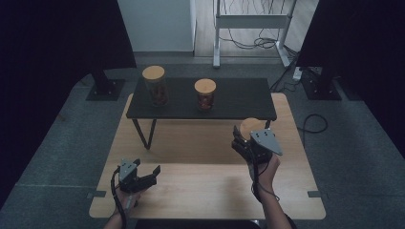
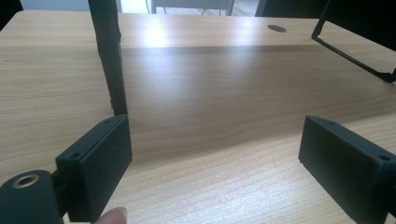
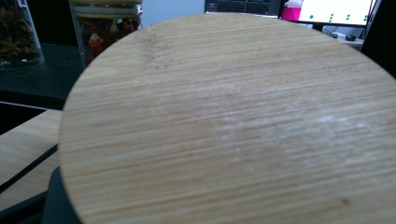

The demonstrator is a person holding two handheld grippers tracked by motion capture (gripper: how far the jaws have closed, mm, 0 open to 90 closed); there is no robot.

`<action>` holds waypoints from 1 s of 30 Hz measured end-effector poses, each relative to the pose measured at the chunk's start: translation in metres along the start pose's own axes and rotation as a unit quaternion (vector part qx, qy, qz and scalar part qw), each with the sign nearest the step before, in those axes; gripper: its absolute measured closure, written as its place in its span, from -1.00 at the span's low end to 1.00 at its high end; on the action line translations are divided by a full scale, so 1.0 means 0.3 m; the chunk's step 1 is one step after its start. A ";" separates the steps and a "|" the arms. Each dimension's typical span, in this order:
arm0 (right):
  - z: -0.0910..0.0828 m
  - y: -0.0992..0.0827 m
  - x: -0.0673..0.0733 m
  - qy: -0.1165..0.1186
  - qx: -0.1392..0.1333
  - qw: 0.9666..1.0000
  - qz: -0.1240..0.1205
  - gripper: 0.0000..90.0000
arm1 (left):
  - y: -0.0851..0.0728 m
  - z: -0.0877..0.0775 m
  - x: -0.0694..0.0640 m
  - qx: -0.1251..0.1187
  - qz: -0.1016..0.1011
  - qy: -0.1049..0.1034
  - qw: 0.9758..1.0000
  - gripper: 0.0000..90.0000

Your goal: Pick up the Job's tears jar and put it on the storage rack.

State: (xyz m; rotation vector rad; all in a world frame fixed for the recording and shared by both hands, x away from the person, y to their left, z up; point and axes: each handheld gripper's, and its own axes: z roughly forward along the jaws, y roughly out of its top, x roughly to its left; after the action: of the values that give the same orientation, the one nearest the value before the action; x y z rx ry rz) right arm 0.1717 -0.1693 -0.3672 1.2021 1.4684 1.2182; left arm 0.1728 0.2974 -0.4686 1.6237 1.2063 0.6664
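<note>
Left tongs (image 1: 145, 172) gape low; right tongs (image 1: 244, 139) clamped, raised.

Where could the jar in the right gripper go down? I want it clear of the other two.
The shelf's right end, right of the short jar, is bare, just beyond the right gripper. So is the table between the grippers, ahead of the open left gripper. The shelf's left half is crowded by the tall jar and the short one.
</note>
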 end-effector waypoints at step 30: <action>0.076 0.077 0.009 -0.005 -0.005 1.000 -0.007 -0.44 | -0.001 0.001 0.007 0.002 -0.002 -0.002 1.000 -0.80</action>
State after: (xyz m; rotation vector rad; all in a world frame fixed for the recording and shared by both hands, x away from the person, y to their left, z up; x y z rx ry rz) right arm 0.1968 -0.1615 -0.3480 1.1879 1.4593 1.2068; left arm 0.1737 0.2992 -0.4692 1.6252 1.2074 0.6590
